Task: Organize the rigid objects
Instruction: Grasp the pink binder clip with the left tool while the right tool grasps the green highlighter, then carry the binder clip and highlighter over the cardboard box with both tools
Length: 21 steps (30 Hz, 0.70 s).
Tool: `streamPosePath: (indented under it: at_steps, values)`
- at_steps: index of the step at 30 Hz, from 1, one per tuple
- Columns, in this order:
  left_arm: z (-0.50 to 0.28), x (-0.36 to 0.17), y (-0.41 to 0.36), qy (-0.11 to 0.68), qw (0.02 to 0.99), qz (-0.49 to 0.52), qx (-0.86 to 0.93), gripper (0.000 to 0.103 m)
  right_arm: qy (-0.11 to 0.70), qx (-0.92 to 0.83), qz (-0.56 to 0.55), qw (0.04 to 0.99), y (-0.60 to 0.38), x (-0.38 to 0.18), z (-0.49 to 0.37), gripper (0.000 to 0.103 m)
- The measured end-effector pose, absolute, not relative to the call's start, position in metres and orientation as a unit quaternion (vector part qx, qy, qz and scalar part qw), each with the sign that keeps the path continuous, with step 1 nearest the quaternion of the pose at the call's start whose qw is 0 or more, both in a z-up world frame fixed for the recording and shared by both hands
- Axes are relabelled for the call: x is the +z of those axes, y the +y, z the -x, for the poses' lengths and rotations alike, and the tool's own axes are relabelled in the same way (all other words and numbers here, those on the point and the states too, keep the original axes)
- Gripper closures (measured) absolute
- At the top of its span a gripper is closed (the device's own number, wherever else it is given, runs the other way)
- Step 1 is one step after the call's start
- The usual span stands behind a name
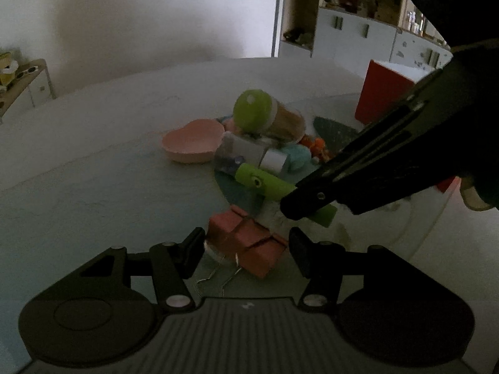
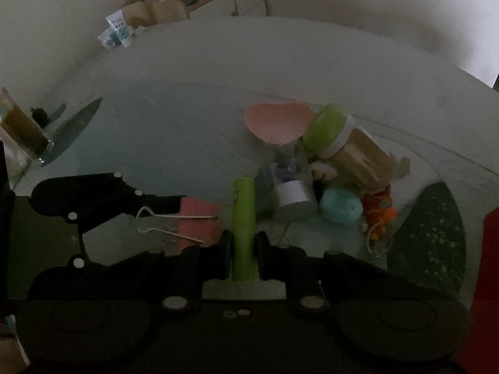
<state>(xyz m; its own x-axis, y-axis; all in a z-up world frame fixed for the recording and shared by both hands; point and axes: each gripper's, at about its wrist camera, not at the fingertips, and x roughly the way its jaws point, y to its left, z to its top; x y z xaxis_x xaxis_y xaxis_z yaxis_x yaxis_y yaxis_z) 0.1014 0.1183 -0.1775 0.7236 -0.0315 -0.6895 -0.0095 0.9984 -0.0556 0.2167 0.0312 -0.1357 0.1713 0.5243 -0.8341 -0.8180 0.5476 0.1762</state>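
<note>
A pink binder clip [image 1: 249, 240] with wire handles sits between the fingers of my left gripper [image 1: 246, 244], and both pads touch its sides. The right wrist view shows the same clip [image 2: 199, 221] in the left gripper [image 2: 187, 226], low over the glass table [image 2: 156, 143]. My right gripper [image 2: 244, 244] is shut on a lime green tube [image 2: 244, 218], which sticks out forward. From the left wrist view the right gripper [image 1: 299, 205] comes in from the right with the green tube [image 1: 265, 184] just above the clip.
Behind lies a pile: a pink heart dish [image 2: 277, 121], a green-lidded jar [image 2: 343, 143] on its side, a clear white-capped bottle [image 2: 293, 190], a teal ball [image 2: 340, 207] and an orange toy [image 2: 380, 212]. A red box [image 1: 383, 93] stands right, a glass container [image 2: 21, 131] left.
</note>
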Motion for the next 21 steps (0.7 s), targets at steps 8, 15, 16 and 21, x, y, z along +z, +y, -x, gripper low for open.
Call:
streamPosePath:
  at_steps: [8, 15, 16, 21]
  values:
    - [-0.101, -0.151, 0.103, 0.363, 0.931, 0.032, 0.009, 0.045, 0.445, 0.448, 0.143, 0.762, 0.006, -0.110, -0.209, 0.088]
    - [-0.102, -0.123, 0.079, 0.356, 0.934, 0.034, 0.004, 0.045, 0.436, 0.441, 0.123, 0.775, -0.028, -0.086, -0.211, 0.088]
    - [-0.103, -0.119, 0.075, 0.355, 0.934, 0.035, 0.002, 0.045, 0.435, 0.439, 0.119, 0.777, -0.032, -0.083, -0.212, 0.088]
    - [-0.110, -0.093, 0.053, 0.351, 0.936, 0.039, -0.005, 0.045, 0.424, 0.426, 0.100, 0.793, -0.067, -0.063, -0.218, 0.088]
